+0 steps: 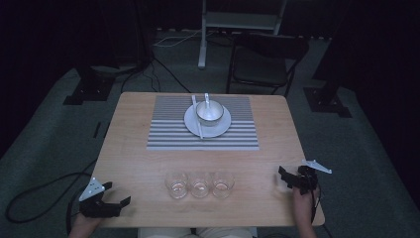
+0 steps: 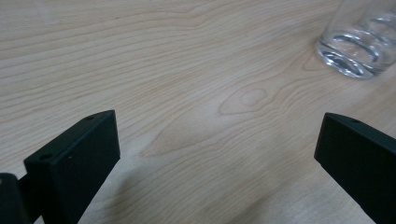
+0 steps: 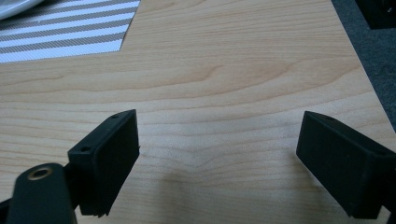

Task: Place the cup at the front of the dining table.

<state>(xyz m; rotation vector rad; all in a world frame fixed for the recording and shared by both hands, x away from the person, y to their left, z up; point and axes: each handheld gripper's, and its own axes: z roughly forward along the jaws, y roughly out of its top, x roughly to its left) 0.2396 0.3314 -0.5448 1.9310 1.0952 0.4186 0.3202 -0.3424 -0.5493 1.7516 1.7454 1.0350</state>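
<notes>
Three clear empty glasses stand in a row near the table's front edge: left (image 1: 177, 184), middle (image 1: 199, 184), right (image 1: 222, 183). Farther back, a grey striped placemat (image 1: 168, 134) carries a white plate (image 1: 220, 128) with a metal bowl (image 1: 209, 112) on it. A spoon (image 1: 206, 98) rests in the bowl and a chopstick (image 1: 197, 121) lies across the plate. My left gripper (image 1: 117, 194) hovers open at the front left corner; its own view has it (image 2: 217, 123) over bare wood with one glass (image 2: 355, 46) at the upper right. My right gripper (image 1: 281, 177) sits open at the front right, also (image 3: 219, 121) over bare wood.
The wooden table (image 1: 138, 163) ends close to both hands. The right gripper view shows the placemat's corner (image 3: 65, 32) and the table's right edge over grey carpet (image 3: 369, 56). A dark folding chair (image 1: 265, 64) and a white stand (image 1: 203, 34) are behind the table; cables (image 1: 29, 198) trail on the floor.
</notes>
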